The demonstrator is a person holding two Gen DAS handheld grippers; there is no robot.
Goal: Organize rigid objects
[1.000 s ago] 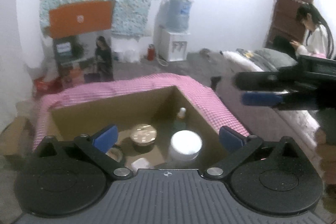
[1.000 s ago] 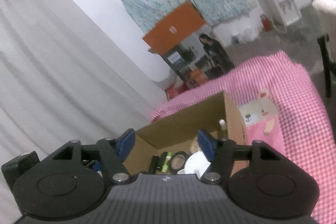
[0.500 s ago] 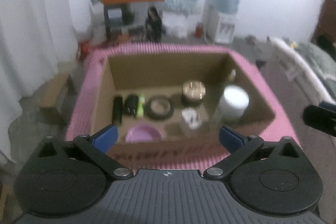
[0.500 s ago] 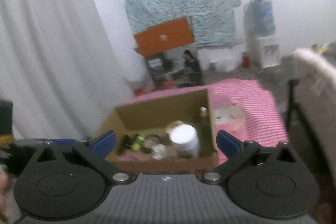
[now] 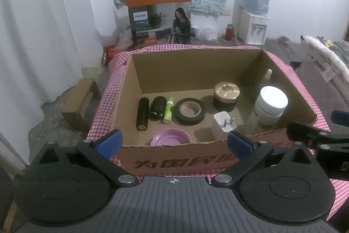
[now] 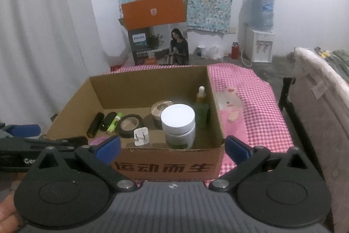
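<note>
An open cardboard box (image 5: 174, 163) sits on a pink checked cloth (image 6: 257, 106) and holds all the small goods. Along its left side lie a black tube (image 5: 142, 113), a shorter black cylinder (image 5: 157, 107) and a green stick (image 5: 169, 110), side by side. Right of them a roll of black tape (image 5: 190, 111) lies flat, and behind it, to the right, stands a gold-lidded tin (image 5: 226, 93). A white plug (image 5: 224, 121) lies near the front, and a purple dish (image 5: 171, 137) rests against the front wall. In the right corner stand a white-capped jar (image 6: 178, 126) and, just behind it, a green dropper bottle (image 6: 201, 108).

The cloth covers a low surface on a grey floor, with white curtains to the left and a patterned sheet on the far wall.

Beyond the box stand an orange-topped carton (image 5: 159, 12), a water dispenser (image 5: 254, 14) and a red flask (image 5: 229, 32); bedding (image 6: 322, 102) lies to the right.

The left gripper (image 5: 174, 142) and the right gripper (image 6: 173, 146) both hover at the box's front wall, fingers spread wide with nothing between them.
</note>
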